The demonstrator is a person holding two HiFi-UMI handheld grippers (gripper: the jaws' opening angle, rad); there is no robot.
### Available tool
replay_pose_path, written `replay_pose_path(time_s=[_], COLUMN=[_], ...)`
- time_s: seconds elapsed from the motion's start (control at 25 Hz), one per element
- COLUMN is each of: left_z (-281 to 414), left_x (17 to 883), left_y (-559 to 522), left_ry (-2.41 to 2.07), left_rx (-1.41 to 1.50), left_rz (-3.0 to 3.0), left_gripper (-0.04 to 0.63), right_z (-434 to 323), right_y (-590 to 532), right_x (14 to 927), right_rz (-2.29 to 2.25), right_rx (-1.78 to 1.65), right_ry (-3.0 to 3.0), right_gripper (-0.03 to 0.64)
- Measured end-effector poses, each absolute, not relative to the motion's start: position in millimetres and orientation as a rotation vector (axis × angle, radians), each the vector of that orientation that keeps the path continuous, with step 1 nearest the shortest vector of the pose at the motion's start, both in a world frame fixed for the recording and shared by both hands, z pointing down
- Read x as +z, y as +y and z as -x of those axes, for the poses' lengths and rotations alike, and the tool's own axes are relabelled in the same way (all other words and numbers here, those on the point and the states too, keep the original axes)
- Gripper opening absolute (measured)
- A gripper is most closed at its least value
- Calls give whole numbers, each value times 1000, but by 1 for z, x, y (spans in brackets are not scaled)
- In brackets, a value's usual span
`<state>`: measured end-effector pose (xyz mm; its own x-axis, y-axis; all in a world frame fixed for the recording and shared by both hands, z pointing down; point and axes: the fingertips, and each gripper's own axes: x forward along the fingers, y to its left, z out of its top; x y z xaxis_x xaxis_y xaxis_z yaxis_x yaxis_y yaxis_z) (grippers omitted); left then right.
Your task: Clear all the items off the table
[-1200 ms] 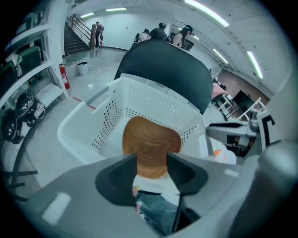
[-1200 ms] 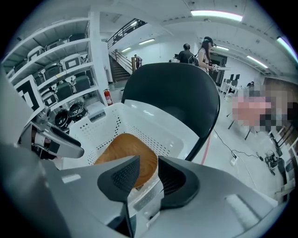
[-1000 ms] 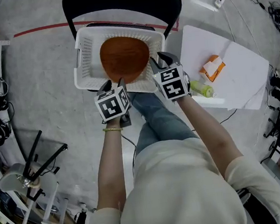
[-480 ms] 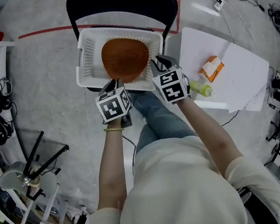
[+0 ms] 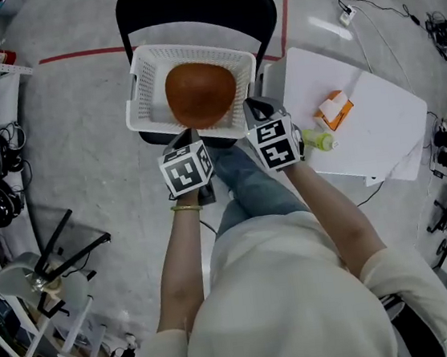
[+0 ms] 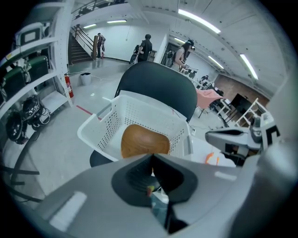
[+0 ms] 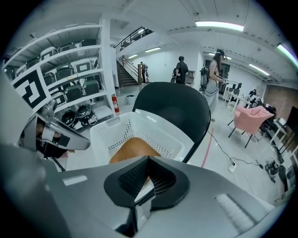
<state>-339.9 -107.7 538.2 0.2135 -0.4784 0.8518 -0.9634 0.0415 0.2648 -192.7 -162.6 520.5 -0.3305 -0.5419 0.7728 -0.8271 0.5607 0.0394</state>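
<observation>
A round brown wooden plate lies inside a white perforated basket that stands on a black chair. My left gripper hovers over the basket's near rim, just short of the plate. My right gripper is at the basket's near right corner. Both have just been closing and now stand shut with nothing between their jaws. The left gripper view shows the shut left gripper above the plate. In the right gripper view, the right gripper is likewise shut over the basket.
A white table stands to the right, with an orange packet and a green bottle on it. Red tape marks the grey floor. Shelving and gear line the left side. People stand far off in the hall.
Both grippers have lifted a little and drawn back from the plate, and their jaws have closed empty. The plate stays in the basket.
</observation>
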Motion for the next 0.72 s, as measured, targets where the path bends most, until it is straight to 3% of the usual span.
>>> replay_pose_path(time_s=[0.72], left_z=[326], left_x=[483], left_y=[-55], left_ry=[-1456], left_rx=[604], left_rz=[-1651], left_gripper=[9], right_z=[196], right_y=[-96], right_x=[465], right_rz=[-1068], right_rx=[388], right_ry=[-2101], right_gripper=[-2])
